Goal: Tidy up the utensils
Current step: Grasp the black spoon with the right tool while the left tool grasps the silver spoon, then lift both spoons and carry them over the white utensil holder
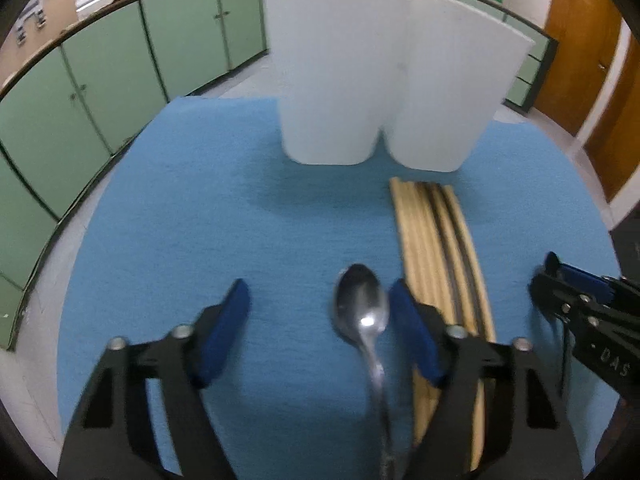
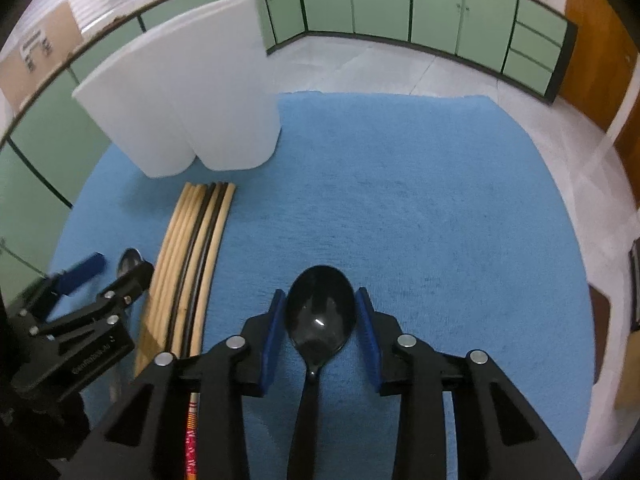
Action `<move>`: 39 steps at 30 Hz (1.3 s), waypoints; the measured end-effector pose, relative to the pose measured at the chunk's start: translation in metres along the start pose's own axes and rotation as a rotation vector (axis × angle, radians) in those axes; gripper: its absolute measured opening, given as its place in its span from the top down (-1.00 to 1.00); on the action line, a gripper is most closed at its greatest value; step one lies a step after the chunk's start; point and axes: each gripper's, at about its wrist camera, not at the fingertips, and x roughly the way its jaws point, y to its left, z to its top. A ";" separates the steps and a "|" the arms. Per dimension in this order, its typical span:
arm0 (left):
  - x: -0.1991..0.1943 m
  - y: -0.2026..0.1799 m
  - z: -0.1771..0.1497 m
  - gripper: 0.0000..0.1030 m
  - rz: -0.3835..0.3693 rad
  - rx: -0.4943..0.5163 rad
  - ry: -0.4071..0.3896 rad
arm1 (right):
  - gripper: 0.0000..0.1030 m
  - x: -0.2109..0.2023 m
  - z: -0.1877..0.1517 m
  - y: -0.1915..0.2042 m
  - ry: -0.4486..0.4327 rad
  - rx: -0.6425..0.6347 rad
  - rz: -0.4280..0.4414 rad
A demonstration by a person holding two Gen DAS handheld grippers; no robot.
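Note:
A metal spoon point(image 1: 362, 308) lies on the blue mat point(image 1: 200, 200), bowl pointing away from me. My left gripper point(image 1: 318, 286) straddles it, open; the spoon sits close to the right pad and far from the left one. A black spoon point(image 2: 320, 316) has its bowl between the blue pads of my right gripper point(image 2: 321, 294), which touch it on both sides. A bundle of wooden and black chopsticks point(image 1: 432, 240) lies between the two grippers. Behind stands a white two-cup holder point(image 1: 380, 92). The right wrist view also shows the left gripper point(image 2: 116, 270) at the far left.
The mat point(image 2: 440, 200) ends on a pale tabletop to the right. Green cabinets point(image 1: 80, 92) ring the room and a wooden door point(image 1: 580, 60) stands far right. A red patterned stick end point(image 2: 192, 432) shows under the right gripper's left finger.

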 end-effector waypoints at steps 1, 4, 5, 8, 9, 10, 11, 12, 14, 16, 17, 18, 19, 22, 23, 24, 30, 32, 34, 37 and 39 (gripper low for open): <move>-0.001 -0.001 0.000 -0.02 -0.007 0.005 -0.005 | 0.33 -0.001 -0.003 -0.004 -0.010 0.011 0.007; 0.000 0.001 -0.002 0.47 -0.047 0.007 -0.019 | 0.33 -0.010 -0.007 -0.009 -0.045 0.019 0.014; 0.000 0.002 -0.002 0.49 -0.062 0.001 -0.021 | 0.33 -0.013 -0.008 -0.010 -0.059 0.019 0.015; -0.003 0.005 -0.003 0.49 -0.123 -0.016 -0.040 | 0.33 -0.025 -0.011 -0.008 -0.109 0.008 0.023; -0.007 0.006 -0.005 0.49 -0.141 -0.017 -0.064 | 0.33 -0.029 -0.013 -0.006 -0.128 0.002 0.023; -0.010 0.008 -0.006 0.50 -0.149 -0.016 -0.084 | 0.33 -0.035 -0.015 -0.005 -0.153 -0.009 0.023; -0.016 0.007 -0.008 0.50 -0.157 -0.011 -0.109 | 0.33 -0.039 -0.014 -0.007 -0.169 -0.015 0.023; -0.018 0.009 -0.010 0.50 -0.165 -0.007 -0.136 | 0.33 -0.043 -0.014 -0.007 -0.187 -0.021 0.023; -0.030 0.009 -0.016 0.50 -0.185 0.003 -0.200 | 0.33 -0.051 -0.015 -0.007 -0.221 -0.031 0.026; -0.043 0.009 -0.021 0.50 -0.197 0.016 -0.255 | 0.33 -0.060 -0.015 -0.005 -0.258 -0.038 0.032; -0.049 0.009 -0.024 0.50 -0.198 0.024 -0.276 | 0.33 -0.062 -0.015 -0.003 -0.271 -0.043 0.031; -0.054 0.008 -0.025 0.50 -0.195 0.032 -0.297 | 0.33 -0.065 -0.015 -0.001 -0.285 -0.050 0.028; -0.059 0.007 -0.027 0.50 -0.189 0.042 -0.326 | 0.33 -0.067 -0.014 0.001 -0.294 -0.055 0.025; -0.071 0.018 -0.029 0.51 -0.187 0.040 -0.367 | 0.33 -0.074 -0.013 0.004 -0.329 -0.059 0.042; -0.074 0.018 -0.029 0.51 -0.186 0.037 -0.379 | 0.33 -0.076 -0.012 0.005 -0.339 -0.060 0.047; -0.076 0.018 -0.028 0.51 -0.184 0.035 -0.389 | 0.33 -0.077 -0.009 0.006 -0.349 -0.063 0.049; -0.094 0.026 -0.030 0.51 -0.180 0.033 -0.469 | 0.33 -0.095 0.005 0.012 -0.447 -0.091 0.064; -0.102 0.027 -0.029 0.51 -0.181 0.034 -0.495 | 0.33 -0.101 0.008 0.012 -0.480 -0.093 0.073; -0.108 0.028 -0.027 0.51 -0.183 0.032 -0.519 | 0.33 -0.107 0.012 0.011 -0.518 -0.095 0.085; -0.119 0.031 -0.023 0.52 -0.199 0.025 -0.555 | 0.33 -0.116 0.018 0.009 -0.575 -0.086 0.118; -0.127 0.032 -0.018 0.52 -0.208 0.019 -0.579 | 0.33 -0.123 0.025 0.010 -0.615 -0.076 0.140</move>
